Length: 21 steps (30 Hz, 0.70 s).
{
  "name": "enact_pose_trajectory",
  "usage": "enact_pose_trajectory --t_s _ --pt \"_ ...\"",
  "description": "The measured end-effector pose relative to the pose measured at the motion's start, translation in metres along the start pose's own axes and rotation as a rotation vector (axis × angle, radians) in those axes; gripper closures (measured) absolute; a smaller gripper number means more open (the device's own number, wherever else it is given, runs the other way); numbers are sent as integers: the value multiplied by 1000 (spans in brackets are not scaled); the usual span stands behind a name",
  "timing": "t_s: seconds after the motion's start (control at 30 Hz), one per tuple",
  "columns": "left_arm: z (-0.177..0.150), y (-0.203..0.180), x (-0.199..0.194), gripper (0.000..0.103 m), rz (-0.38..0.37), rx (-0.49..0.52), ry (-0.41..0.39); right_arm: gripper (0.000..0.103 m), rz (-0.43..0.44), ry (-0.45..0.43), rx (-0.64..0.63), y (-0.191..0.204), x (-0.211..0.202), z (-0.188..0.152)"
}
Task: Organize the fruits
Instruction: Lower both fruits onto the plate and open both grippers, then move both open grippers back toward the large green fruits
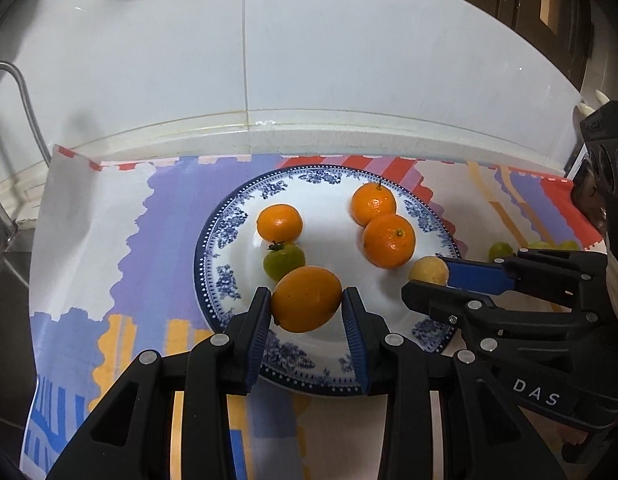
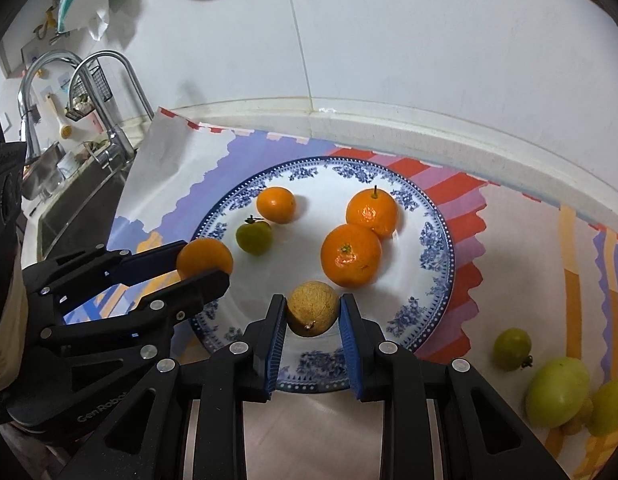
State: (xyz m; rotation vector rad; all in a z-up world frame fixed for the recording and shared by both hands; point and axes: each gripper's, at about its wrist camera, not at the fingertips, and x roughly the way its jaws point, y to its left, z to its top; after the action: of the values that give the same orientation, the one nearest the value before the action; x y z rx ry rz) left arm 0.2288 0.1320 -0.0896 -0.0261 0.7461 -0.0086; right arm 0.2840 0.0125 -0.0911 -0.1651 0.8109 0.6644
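1. Blue rubber pads on my left gripper [image 1: 307, 308] pinch an oval orange citrus [image 1: 307, 299], both pads touching its sides, over the near part of the blue-and-white plate [image 1: 213, 256]. I cannot tell whether the fruit is resting on the plate or just above it.

2. Beside it, my right gripper [image 2: 312, 314] brackets a small tan, rough-skinned fruit [image 2: 312, 307] at the plate's near edge. The left pad touches the fruit and the right pad sits right against it, so I judge the fruit is lightly pinched. The rim lies directly below, which suggests a drop-off onto the plate.

3. Beyond the two grippers, a small green fruit with a dark calyx [image 1: 284, 263] sits just behind the held citrus, touching a mandarin [image 1: 279, 222] farther back on the plate's left.

4. On the plate's right, two larger mandarins [image 1: 388, 240] lie pressed together, one behind the other, the rear one showing a short stem.

5. Off the plate to my right, three green fruits [image 2: 557, 392] lie loose on the patterned mat [image 2: 509, 240], with a few smaller pale ones partly hidden beneath them. I judge the gathering unfinished while these remain outside the rim.

6. At the far edge, the mat ends against a white tiled wall [image 1: 309, 60]. A steel faucet [image 2: 105, 92] and a sink stand away to the left.
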Motion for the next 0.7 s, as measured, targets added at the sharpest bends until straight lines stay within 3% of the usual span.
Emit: enact_pose_trajectory --t_s 0.27,0.53,0.7 --pt "1 1 10 67 1 -11 18 75 -6 10 11 -6 10 3" --pt "3 0 -15 65 28 -17 -35 74 -15 -7 25 -7 -3 0" --pt "0 -8 -38 61 32 -23 -70 64 -33 -51 36 -6 -27 -5"
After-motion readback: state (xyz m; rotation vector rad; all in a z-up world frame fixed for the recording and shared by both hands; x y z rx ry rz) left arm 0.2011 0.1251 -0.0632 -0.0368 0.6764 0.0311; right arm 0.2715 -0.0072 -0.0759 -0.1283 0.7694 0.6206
